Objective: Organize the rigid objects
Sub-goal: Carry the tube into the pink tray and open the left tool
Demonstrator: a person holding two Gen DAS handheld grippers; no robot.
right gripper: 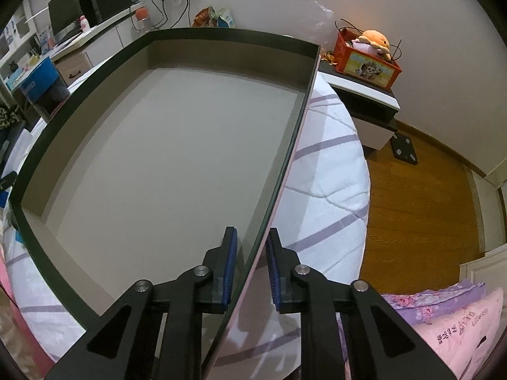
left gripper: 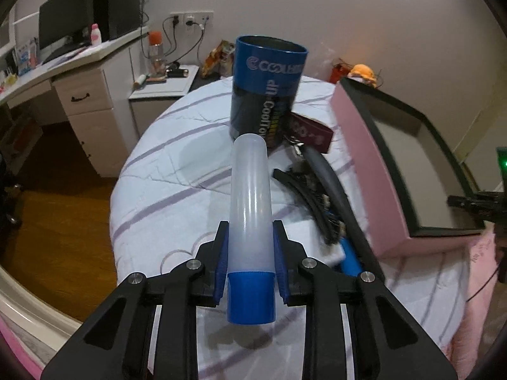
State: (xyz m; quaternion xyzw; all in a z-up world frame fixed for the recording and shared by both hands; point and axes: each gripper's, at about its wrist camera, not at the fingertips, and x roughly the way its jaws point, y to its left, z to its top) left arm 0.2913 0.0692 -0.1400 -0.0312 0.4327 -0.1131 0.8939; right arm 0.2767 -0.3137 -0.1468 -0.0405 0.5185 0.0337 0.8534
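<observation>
Left wrist view: the left gripper (left gripper: 250, 253) is clamped on a translucent plastic tube with a blue cap (left gripper: 250, 209), both blue pads pressed against its sides, cap end toward the camera. The tube is held above the striped quilt (left gripper: 177, 158), short of the blue cylindrical can (left gripper: 266, 91). A dark comb (left gripper: 304, 196) and other dark items lie just beside the pink-sided box (left gripper: 374, 171), which holds nothing visible.

Right wrist view: the right gripper (right gripper: 251, 266) straddles the box's near wall (right gripper: 279, 190), one pad inside, one outside. A small gap shows at each pad, so the jaws appear not fully closed on it.

Risks, as judged:
- The smooth round tube may slip or rotate between the pads during transfer.
- A loosely held box wall may shift on the soft quilt.
- A swing of the tube may topple the can.
</observation>
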